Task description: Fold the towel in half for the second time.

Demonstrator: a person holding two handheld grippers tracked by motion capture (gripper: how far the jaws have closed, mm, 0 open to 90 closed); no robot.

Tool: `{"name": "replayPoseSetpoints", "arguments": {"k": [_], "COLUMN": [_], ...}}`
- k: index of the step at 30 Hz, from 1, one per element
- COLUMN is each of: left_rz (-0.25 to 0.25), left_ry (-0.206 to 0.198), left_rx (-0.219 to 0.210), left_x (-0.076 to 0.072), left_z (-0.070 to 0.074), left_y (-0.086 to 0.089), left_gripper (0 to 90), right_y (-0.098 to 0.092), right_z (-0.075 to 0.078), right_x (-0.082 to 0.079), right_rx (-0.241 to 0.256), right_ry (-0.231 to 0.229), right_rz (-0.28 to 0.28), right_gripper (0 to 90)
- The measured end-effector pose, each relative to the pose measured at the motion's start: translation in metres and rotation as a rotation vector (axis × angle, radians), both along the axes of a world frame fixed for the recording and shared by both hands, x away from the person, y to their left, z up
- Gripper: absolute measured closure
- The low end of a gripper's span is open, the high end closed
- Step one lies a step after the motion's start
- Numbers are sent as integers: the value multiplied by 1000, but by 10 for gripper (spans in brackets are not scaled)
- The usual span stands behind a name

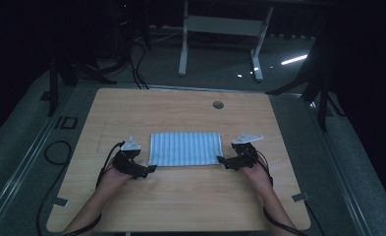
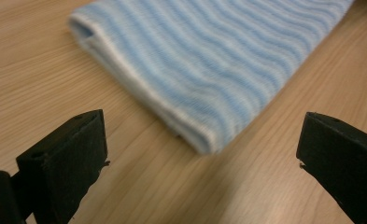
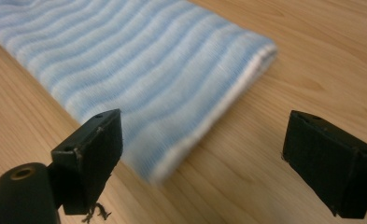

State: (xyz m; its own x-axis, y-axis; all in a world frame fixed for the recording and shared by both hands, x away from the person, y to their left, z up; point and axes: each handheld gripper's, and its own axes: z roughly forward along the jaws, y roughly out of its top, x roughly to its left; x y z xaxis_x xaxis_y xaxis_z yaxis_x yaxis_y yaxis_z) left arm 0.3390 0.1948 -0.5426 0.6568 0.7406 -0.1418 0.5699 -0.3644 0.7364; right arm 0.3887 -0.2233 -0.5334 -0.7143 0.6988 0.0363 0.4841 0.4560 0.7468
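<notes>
Your folded striped cloth (image 1: 185, 148) lies flat mid-frame on the table (image 1: 180, 206). Your left gripper (image 1: 151, 169) and right gripper (image 1: 220, 160) flank its lower corners, fingers spread wide, seemingly just short of touching.

Left gripper (image 1: 151, 168), right gripper (image 1: 220, 160): jaws wide apart, apparently low, facing inward.

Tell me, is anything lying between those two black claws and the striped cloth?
Nothing visible. The left gripper and right gripper both stand open, each facing a near corner of the folded blue-striped cloth, with only bare wooden table in between.
</notes>
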Motion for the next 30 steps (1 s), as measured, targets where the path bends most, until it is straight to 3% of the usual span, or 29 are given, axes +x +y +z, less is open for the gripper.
{"name": "replayPoseSetpoints", "arguments": {"k": [6,11,18,30], "left_rz": [45,44,82,154], "left_ry": [-18,21,23,12], "left_rx": [-12,-8,-19,-40], "left_x": [-7,-11,-19,-36], "left_z": [-2,-8,-10,-13], "left_y": [14,23,38,63], "left_gripper": [17,17,17,17], "right_y": [-18,-32,-48,-74], "right_z": [-5,-9,-14,-10], "right_x": [-5,-8,-13,-28], "right_rx": [0,9,-6,8], "right_ry": [8,21,27,5], "right_rz": [-26,-52,-84,-138], "right_gripper": [119,119,119,119]}}
